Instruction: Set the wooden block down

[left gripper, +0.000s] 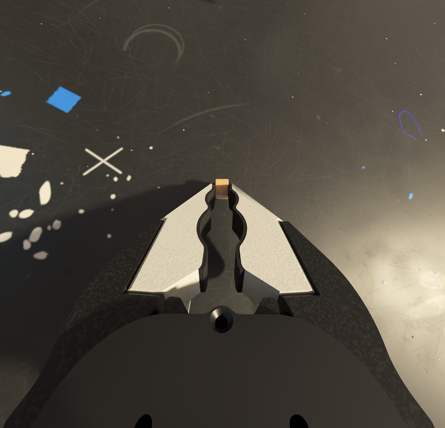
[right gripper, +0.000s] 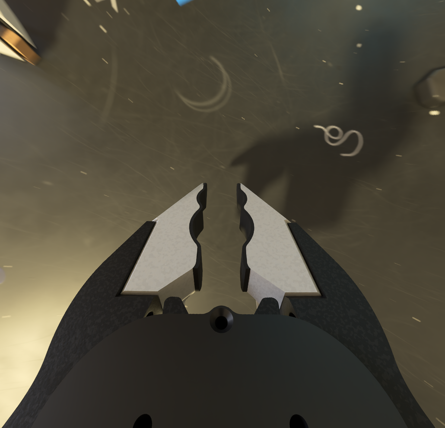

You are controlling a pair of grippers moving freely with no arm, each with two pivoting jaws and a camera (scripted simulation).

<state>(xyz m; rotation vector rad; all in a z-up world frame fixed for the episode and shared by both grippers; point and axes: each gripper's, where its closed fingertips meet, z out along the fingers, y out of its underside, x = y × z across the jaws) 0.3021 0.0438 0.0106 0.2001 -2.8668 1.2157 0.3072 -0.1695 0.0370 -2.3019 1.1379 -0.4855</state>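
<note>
left claw (left gripper: 221, 187) is pinched on the wooden block (left gripper: 221, 189), right at the fingertips, block poking a bit past them. the block looks to be off the dark scratched table (left gripper: 265, 83), w/ the claw's shadow lying low and to the left, so prob not touching yet; how high, can't tell. so the carry looks done, and what's left is to lower, let go, back off. right claw (right gripper: 221, 187) is partly open w/ nothing betw its fingers, hanging over bare table; that view is blurred. in its top-left corner the other claw's tip shows w/ the block. blue square (left gripper: 63, 99) and white x (left gripper: 103, 161) sit well left of the block; whether either is a drop spot, can't tell.
</note>
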